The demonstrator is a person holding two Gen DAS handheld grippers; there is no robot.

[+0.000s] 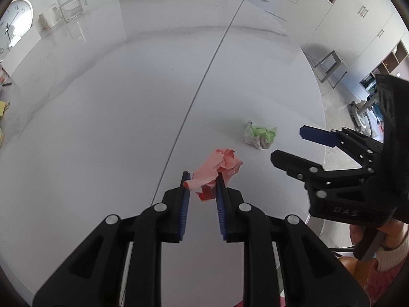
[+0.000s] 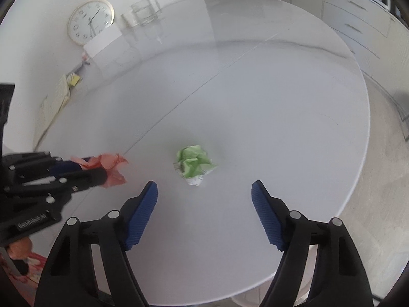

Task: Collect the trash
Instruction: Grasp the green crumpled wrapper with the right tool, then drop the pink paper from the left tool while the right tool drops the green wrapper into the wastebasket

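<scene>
Pink paper wad [image 1: 217, 171] pinched in left claw [image 1: 203, 179], right claw [image 2: 204, 186] agape, seemingly short of green wad [image 2: 194, 165]

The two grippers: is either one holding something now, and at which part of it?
The left gripper pinches the pink crumpled paper at its near end. The right gripper is open and holds nothing.

A home dining area: a round white table [image 2: 281, 107] with a centre seam, pale handled cabinets and drawers [image 1: 363, 23] behind, a wall clock [image 2: 90, 21] propped against the wall, and glass vessels [image 2: 145, 12] at the table's far edge.
</scene>
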